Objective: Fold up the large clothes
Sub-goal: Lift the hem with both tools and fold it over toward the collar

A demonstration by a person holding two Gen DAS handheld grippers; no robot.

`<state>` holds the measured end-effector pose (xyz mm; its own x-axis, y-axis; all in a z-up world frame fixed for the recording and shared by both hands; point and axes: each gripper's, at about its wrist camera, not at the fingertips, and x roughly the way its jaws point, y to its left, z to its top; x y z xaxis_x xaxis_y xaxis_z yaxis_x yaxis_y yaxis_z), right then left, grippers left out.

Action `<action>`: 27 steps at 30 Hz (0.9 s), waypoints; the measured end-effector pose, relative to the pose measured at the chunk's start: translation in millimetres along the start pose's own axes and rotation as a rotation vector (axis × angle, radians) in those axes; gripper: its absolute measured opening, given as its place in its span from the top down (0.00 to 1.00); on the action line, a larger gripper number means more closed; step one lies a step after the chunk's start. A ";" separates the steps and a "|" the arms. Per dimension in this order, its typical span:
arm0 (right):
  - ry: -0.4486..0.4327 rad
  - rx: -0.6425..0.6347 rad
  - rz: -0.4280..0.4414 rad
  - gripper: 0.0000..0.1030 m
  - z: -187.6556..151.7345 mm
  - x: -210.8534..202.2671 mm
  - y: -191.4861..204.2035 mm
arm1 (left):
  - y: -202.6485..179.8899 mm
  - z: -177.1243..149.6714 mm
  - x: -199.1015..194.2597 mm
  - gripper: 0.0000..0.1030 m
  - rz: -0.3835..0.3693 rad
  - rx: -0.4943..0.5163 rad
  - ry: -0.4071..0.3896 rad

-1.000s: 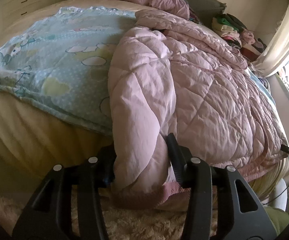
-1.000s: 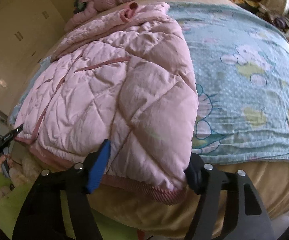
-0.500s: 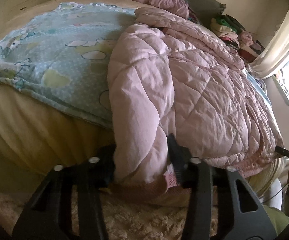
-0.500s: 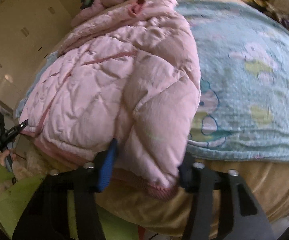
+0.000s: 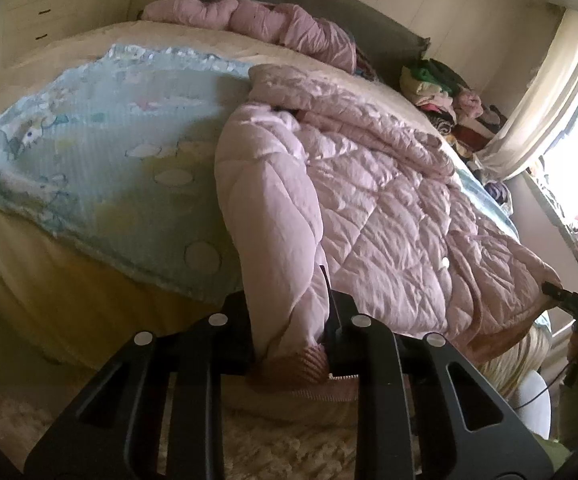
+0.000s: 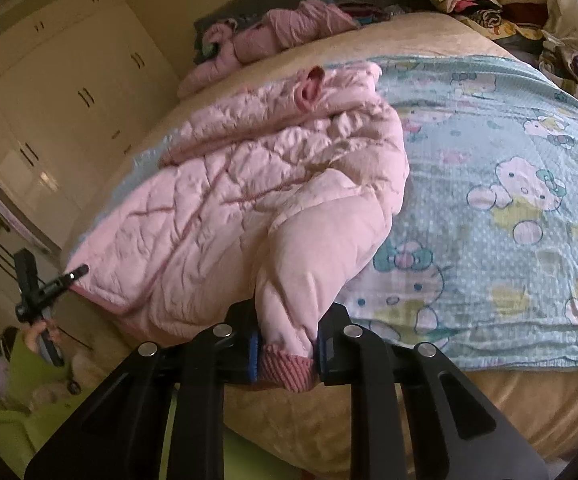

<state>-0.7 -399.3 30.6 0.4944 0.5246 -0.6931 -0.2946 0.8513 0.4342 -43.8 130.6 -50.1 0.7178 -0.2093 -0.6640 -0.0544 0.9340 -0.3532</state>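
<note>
A pink quilted jacket [image 5: 389,208] [image 6: 249,208] lies spread on the bed over a light blue cartoon blanket [image 5: 109,168] [image 6: 509,200]. My left gripper [image 5: 289,320] is shut on one sleeve just above its ribbed cuff [image 5: 305,364], at the near bed edge. The jaws of my right gripper [image 6: 285,336] are closing, with the other sleeve pinched between the pads and its ribbed cuff [image 6: 289,372] hanging below. Each wrist view also shows the other gripper small at the jacket's far corner: the right gripper [image 5: 569,300] and the left gripper [image 6: 49,288].
The bed has a yellow sheet [image 6: 489,400]. Another pink garment [image 5: 269,20] lies at the headboard, and a pile of folded clothes [image 5: 449,96] sits at the bed's far corner by the curtain [image 5: 549,100]. A wardrobe [image 6: 49,100] stands beyond. A fluffy rug [image 5: 289,448] lies below.
Both grippers have closed on the sleeves and risen, lifting the cuffs up from the bed edge. The sleeves are now squeezed narrow between the pads.
</note>
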 end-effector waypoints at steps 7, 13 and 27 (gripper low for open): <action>-0.090 0.025 0.054 0.83 18.8 -16.9 0.8 | -7.5 15.7 -10.9 0.85 -0.016 0.002 -0.042; -0.161 0.056 0.098 0.83 35.8 -22.7 -0.7 | -14.3 35.3 -20.0 0.85 -0.030 0.007 -0.086; -0.274 0.112 0.103 0.84 71.7 -25.9 -3.5 | -13.8 85.4 -24.4 0.85 -0.058 -0.027 -0.157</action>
<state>46.2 -416.6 88.3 0.6728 0.5730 -0.4679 -0.2701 0.7791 0.5657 -1.3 147.6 27.2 0.8197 -0.2127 -0.5318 -0.0272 0.9130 -0.4071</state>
